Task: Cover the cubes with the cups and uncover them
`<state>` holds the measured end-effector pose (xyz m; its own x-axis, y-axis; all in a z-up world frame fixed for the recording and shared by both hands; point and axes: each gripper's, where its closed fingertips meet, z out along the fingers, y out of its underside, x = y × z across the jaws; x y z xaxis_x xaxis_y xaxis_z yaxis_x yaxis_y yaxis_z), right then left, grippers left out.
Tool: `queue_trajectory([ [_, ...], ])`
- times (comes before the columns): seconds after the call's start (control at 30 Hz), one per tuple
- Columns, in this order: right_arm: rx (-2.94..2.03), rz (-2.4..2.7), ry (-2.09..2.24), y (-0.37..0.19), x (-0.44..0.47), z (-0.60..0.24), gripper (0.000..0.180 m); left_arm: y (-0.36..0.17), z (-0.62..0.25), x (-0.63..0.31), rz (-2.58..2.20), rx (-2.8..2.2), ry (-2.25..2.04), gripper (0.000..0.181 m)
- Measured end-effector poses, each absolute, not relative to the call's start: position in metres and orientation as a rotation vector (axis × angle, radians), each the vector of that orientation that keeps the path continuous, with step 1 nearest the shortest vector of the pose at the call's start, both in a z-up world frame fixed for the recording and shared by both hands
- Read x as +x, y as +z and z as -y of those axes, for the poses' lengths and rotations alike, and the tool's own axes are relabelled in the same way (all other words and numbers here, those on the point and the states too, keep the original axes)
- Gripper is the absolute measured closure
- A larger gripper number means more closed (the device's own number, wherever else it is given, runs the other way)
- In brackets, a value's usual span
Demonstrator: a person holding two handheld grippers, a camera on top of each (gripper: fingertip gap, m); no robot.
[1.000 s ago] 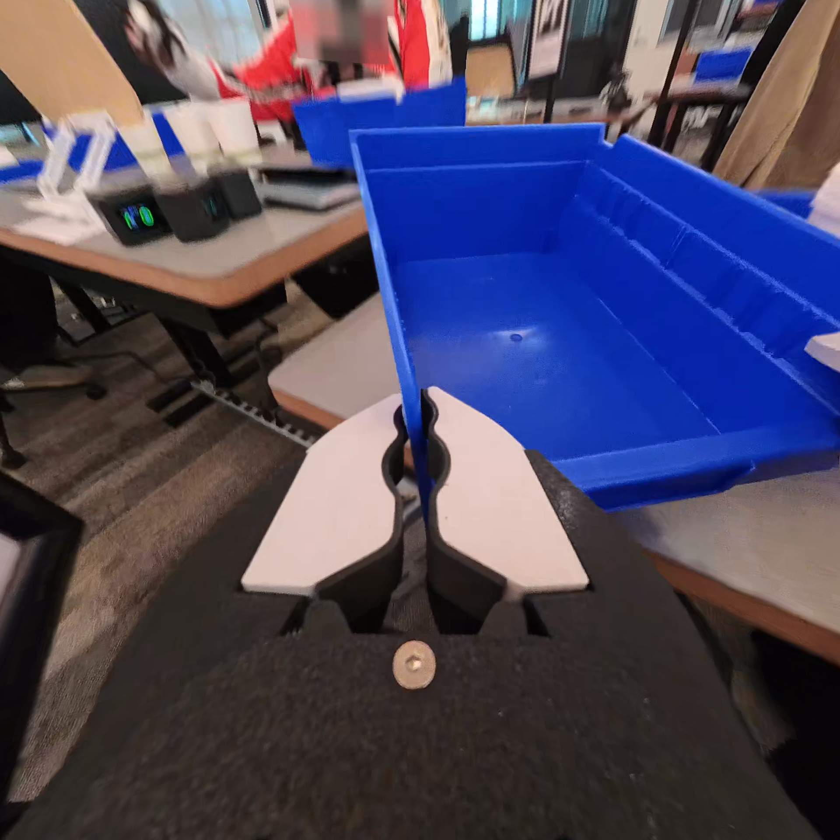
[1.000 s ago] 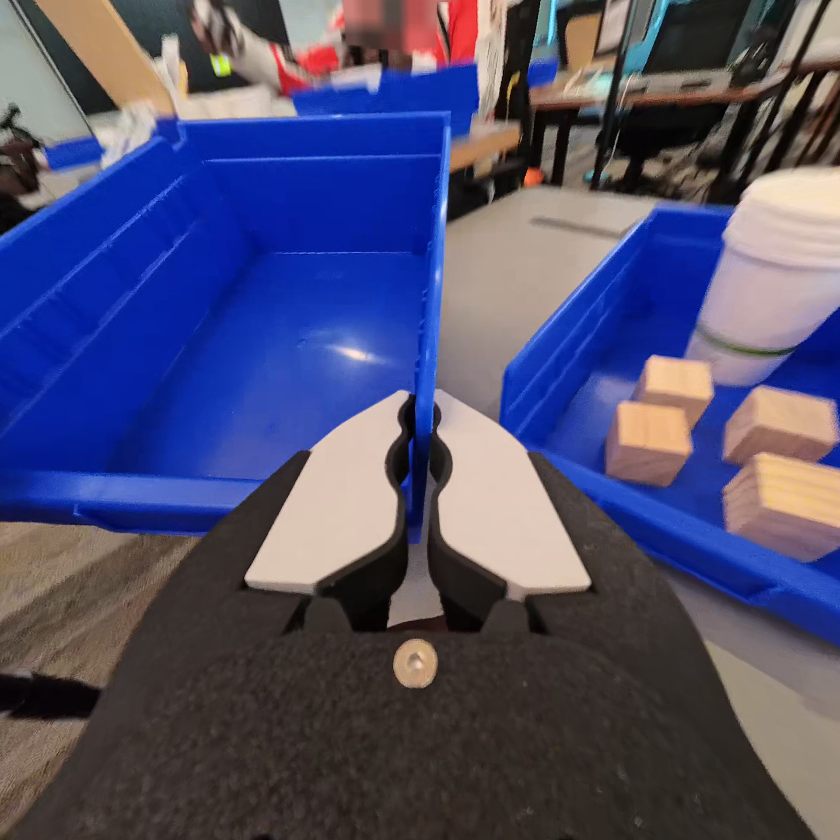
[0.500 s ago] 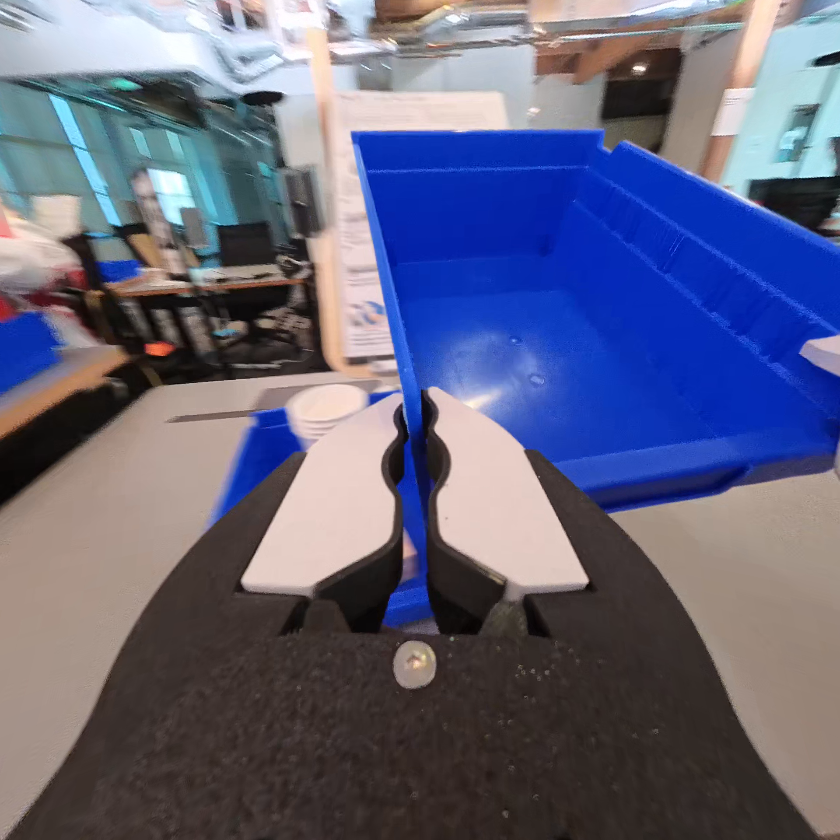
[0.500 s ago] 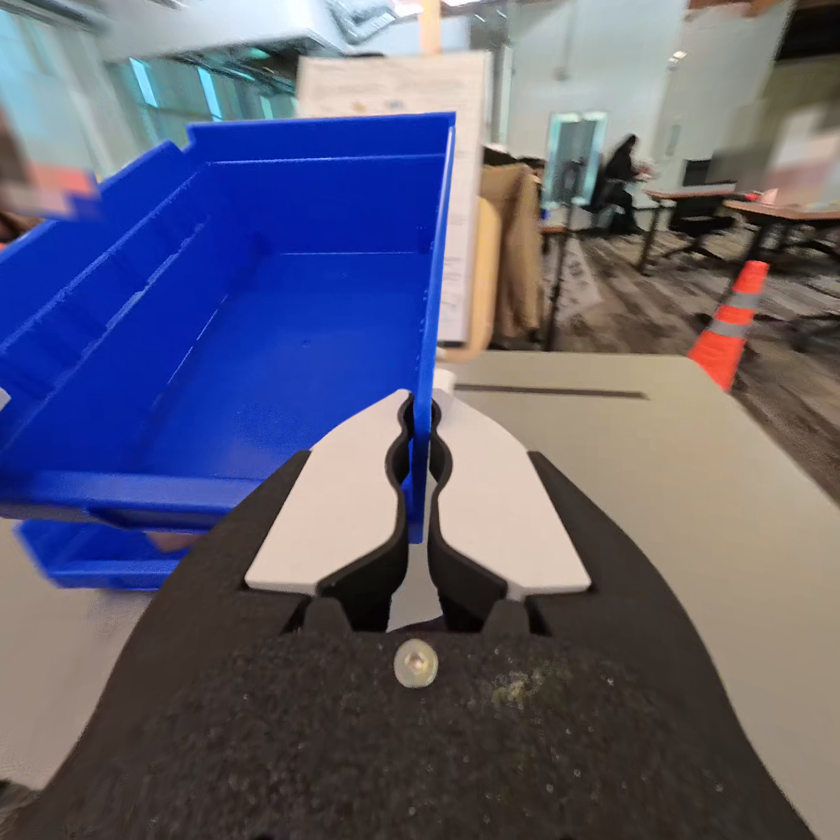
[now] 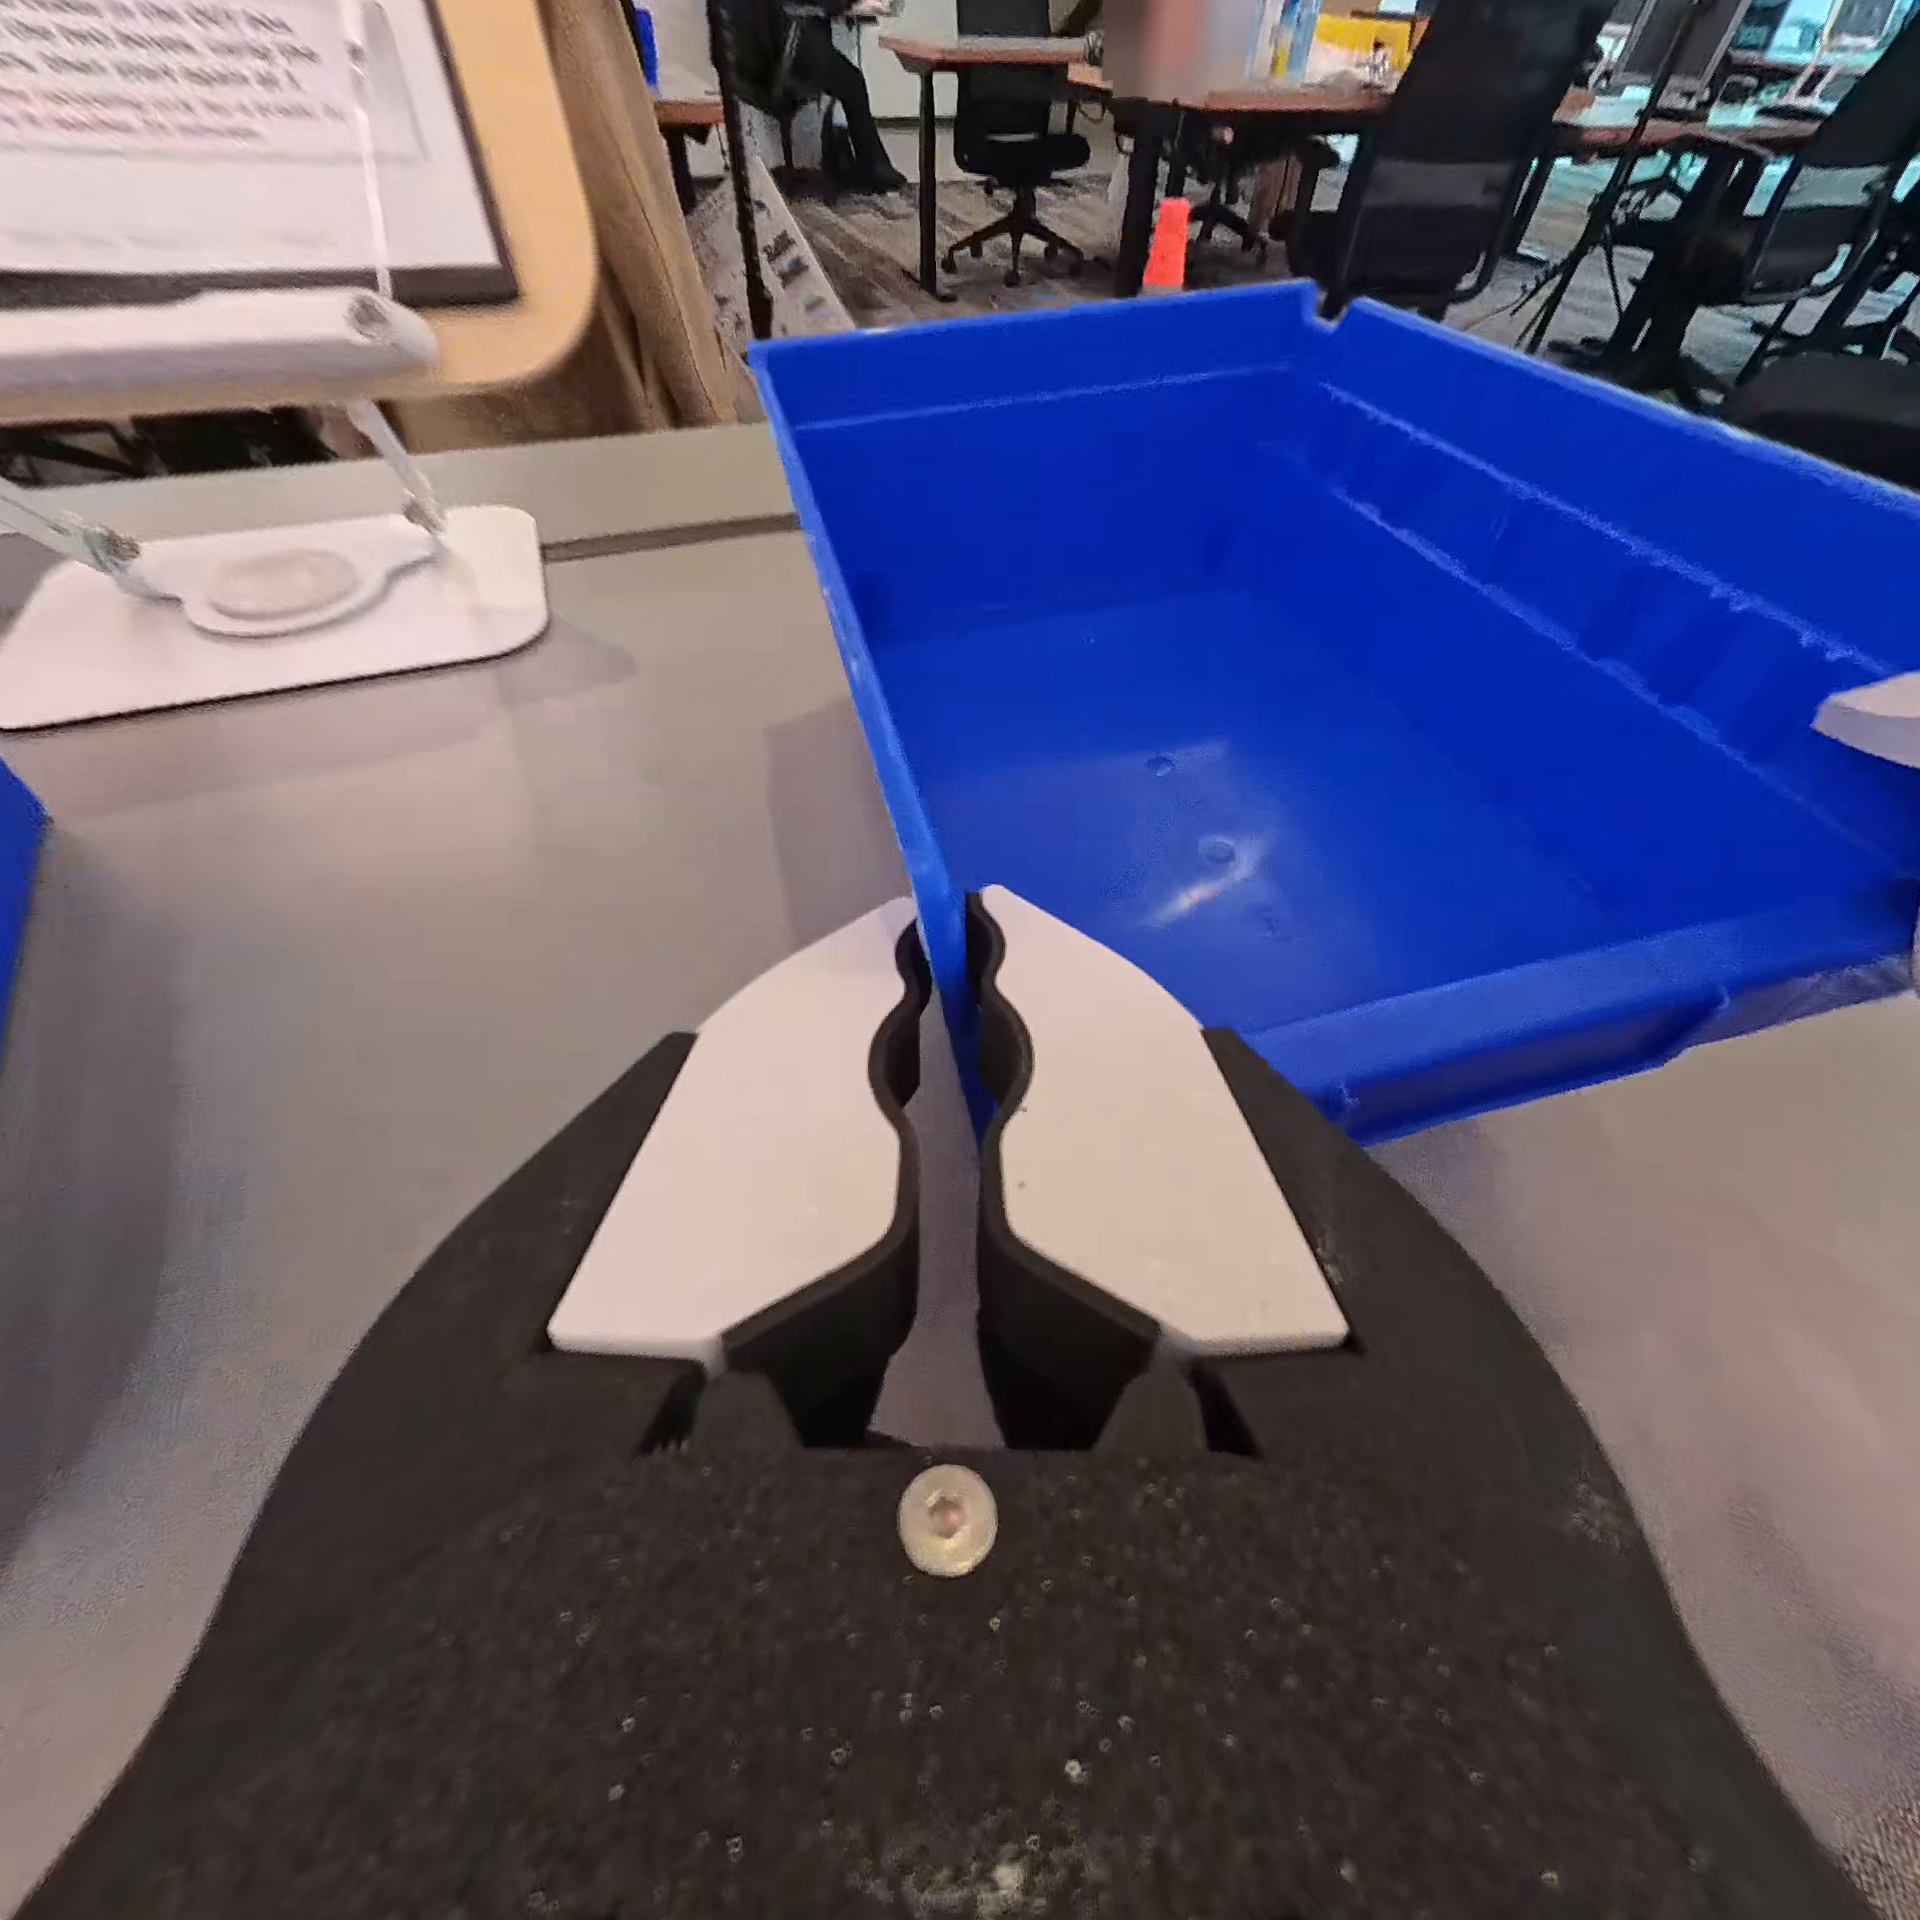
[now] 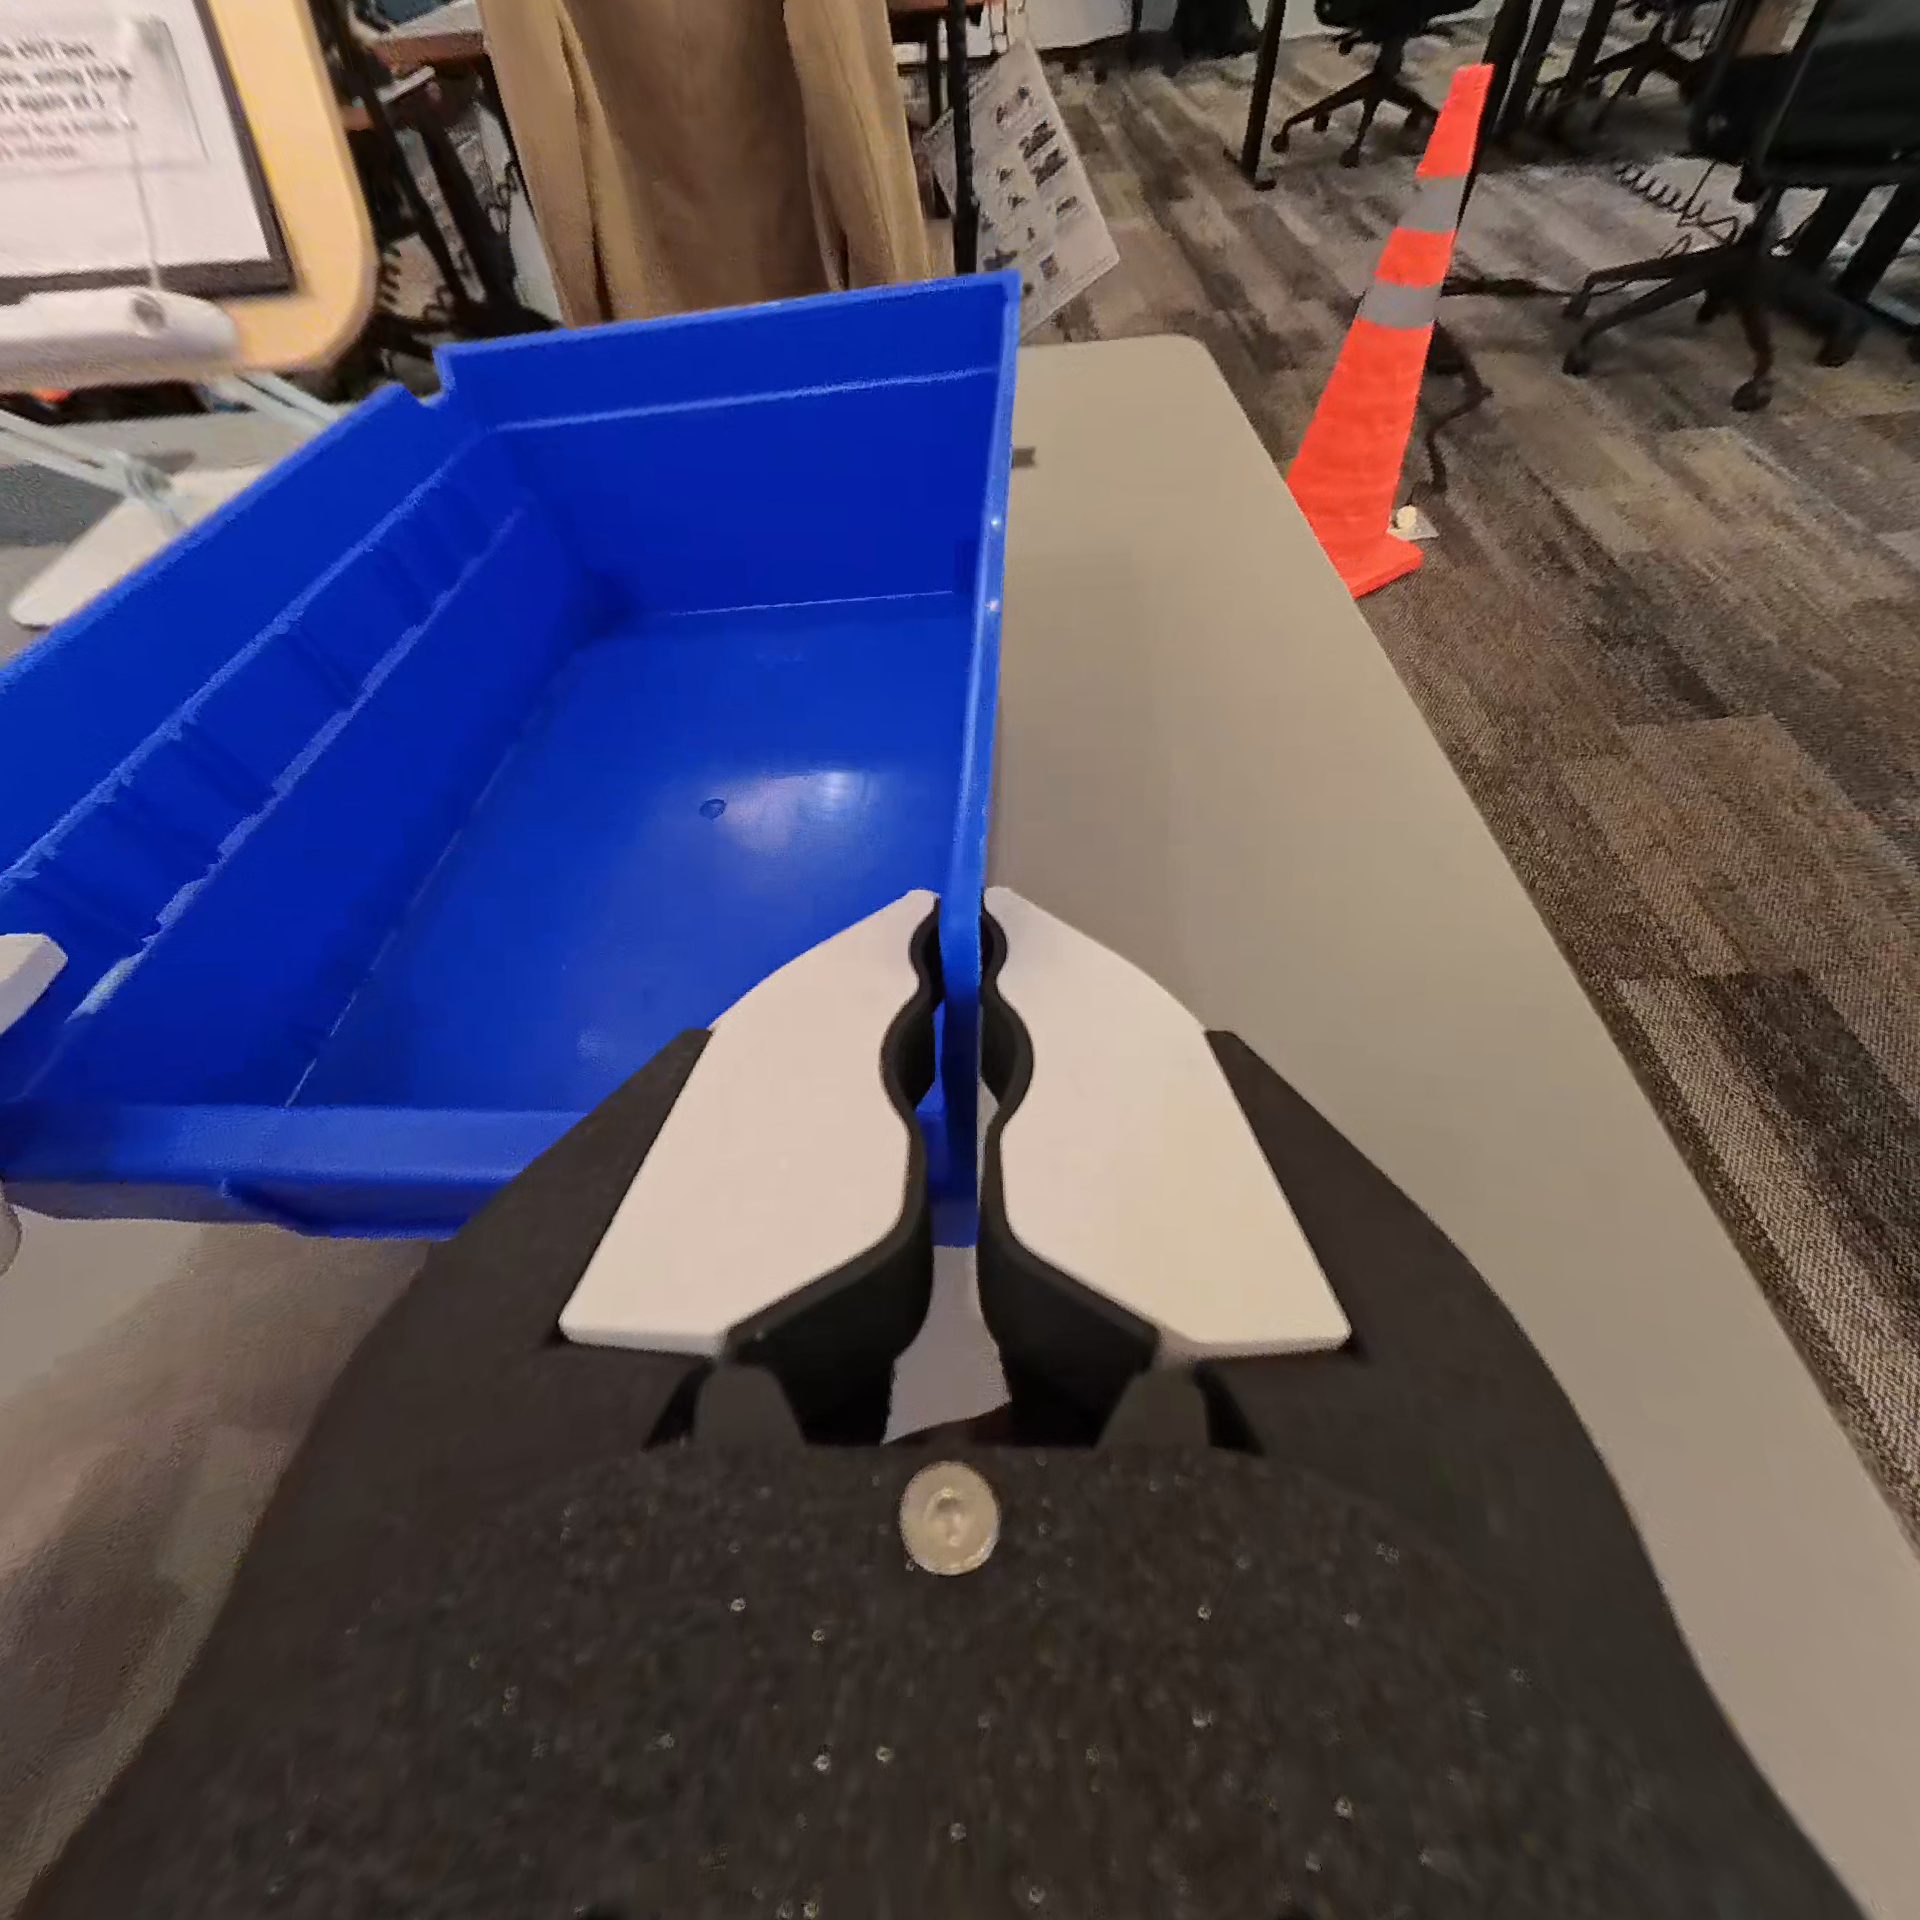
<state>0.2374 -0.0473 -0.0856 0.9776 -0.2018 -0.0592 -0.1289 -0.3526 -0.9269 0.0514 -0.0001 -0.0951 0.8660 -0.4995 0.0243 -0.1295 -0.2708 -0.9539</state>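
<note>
The grey table fills most of both wrist views, its far right edge meeting a patterned carpet floor. On or just above it sits the blue bin, the biggest thing on it; whether its base touches the table cannot be told. The blue bin is a long open plastic tray with ribbed side walls and a bare, shiny bottom; no cubes or cups show inside it or anywhere else in either view.

The left gripper is pressed together on the bin's left side wall near the front corner, one white finger inside the wall and one outside. The right gripper pinches the opposite, right side wall in the same way, near its front corner. A white fingertip of each gripper shows at the far edge of the other's view, at the bin's opposite wall.

Left of the bin, on the table, stands a white stand with a flat base, carrying a framed printed sheet. Behind the table hangs a tan coat. An orange traffic cone stands on the carpet, beside the table's right edge. Office chairs and desks fill the background. A sliver of another blue bin shows at the left edge.
</note>
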Motion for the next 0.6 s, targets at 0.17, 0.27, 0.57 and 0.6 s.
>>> queue_trajectory([
  [0.17,-1.948,-0.256,-0.056,-0.108,0.269,0.052,0.177,-0.116,0.008,0.082,-0.524,-1.845,-0.369,0.174],
  [0.27,-1.935,-0.278,-0.020,-0.122,0.285,0.050,0.176,-0.124,0.010,0.097,-0.541,-1.842,-0.366,0.173],
  [0.57,-1.898,-0.298,0.032,-0.121,0.297,0.051,0.147,-0.129,0.034,0.107,-0.702,-1.871,-0.477,0.141],
  [0.6,-1.891,-0.304,-0.003,-0.116,0.298,0.058,0.139,-0.125,0.045,0.097,-0.738,-1.876,-0.498,0.137],
])
